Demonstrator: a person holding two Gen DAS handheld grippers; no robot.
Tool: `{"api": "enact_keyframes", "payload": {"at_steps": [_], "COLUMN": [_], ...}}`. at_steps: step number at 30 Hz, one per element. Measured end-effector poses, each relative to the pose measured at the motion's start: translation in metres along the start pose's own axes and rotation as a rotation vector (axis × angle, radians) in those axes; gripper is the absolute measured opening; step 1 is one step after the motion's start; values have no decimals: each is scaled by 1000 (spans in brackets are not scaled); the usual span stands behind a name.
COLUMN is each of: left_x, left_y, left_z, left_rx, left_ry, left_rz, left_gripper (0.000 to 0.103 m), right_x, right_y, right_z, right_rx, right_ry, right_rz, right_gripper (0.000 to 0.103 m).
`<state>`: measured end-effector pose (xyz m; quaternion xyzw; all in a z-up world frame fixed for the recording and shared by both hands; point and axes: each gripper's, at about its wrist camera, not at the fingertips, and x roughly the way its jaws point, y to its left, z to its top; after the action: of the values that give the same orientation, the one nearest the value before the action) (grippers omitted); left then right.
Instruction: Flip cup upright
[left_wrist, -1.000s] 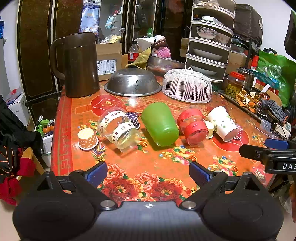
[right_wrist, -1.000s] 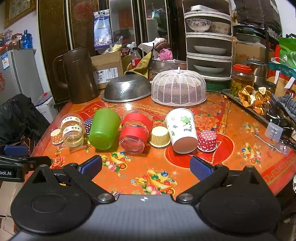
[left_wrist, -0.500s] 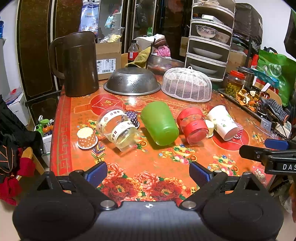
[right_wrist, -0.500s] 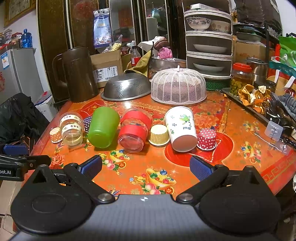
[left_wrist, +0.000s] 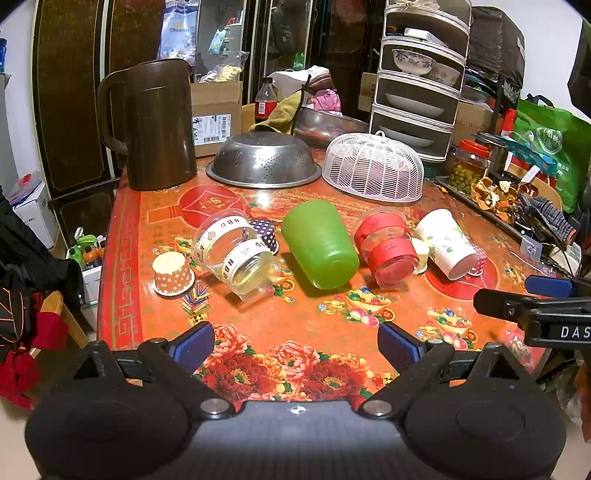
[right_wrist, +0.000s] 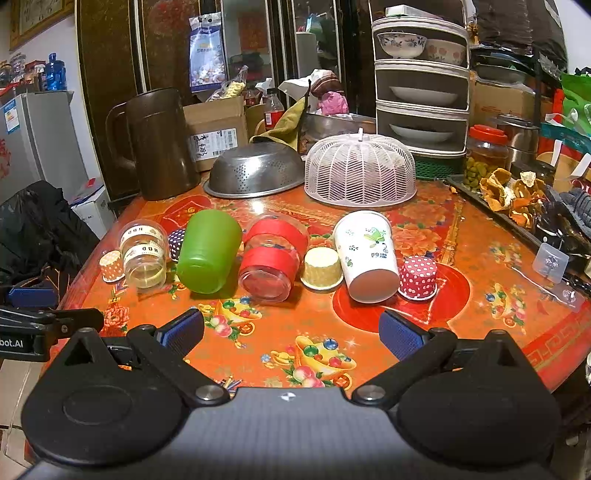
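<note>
Where the glossy floral oilcloth covers the worktop (left_wrist: 258, 325), four cups lie on their sides in a loose row, bases towards the cameras. Farthest left is a clear plastic cup (left_wrist: 236, 253) wrapped with two cream paper bands; beside it lies a matte, tapered green plastic cup (left_wrist: 319, 243), then a transparent cup with two red bands (left_wrist: 386, 245), then a white paper cup (right_wrist: 365, 254) printed with green leaves. Small pleated paper baking cases stand mouth-down among them: an orange dotted one (left_wrist: 173, 273) at the left end, a dark dotted one (left_wrist: 264, 232) behind the clear cup, a pale yellow one (right_wrist: 322, 267) touching the paper cup, and a red dotted one (right_wrist: 418, 277) on its other side.

Behind the row sit an upturned perforated steel colander (left_wrist: 263, 160), a domed white lattice food cover (right_wrist: 360, 171) and a tall, smooth brown jug (left_wrist: 155, 123) with a handle.

Both grippers hover near the worktop's near edge, apart from every cup. Left gripper (left_wrist: 295, 341): spread wide, its ribbed blue pads (left_wrist: 194, 345) grasping nothing. Right gripper (right_wrist: 291, 332): likewise released, its blue pads (right_wrist: 400, 338) bare.
</note>
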<state>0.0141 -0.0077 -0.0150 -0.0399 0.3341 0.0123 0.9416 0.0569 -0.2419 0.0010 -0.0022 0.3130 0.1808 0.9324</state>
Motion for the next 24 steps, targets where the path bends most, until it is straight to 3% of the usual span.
{"api": "enact_keyframes", "payload": {"at_steps": [5,13,17,24], "left_x": [1,1,0,-2], "left_y": [10,40,48,59], "left_z": [-2,-3,-5,-11], "left_rx": [-16,-98,-110,-128], "left_ry": [-16,-30,-31,-31], "left_rz": [-1,-21,-32,-49], "left_gripper": [97,97,97,97], "right_x": [10,57,99,129], "right_y": [2,9,15,15], "right_z": [11,71,89,87], "right_rx": [9,-5,-23,32], "right_ry": [8,83,202,333], "right_rz": [16,45,28,65], "right_gripper": [102,101,77,73]}}
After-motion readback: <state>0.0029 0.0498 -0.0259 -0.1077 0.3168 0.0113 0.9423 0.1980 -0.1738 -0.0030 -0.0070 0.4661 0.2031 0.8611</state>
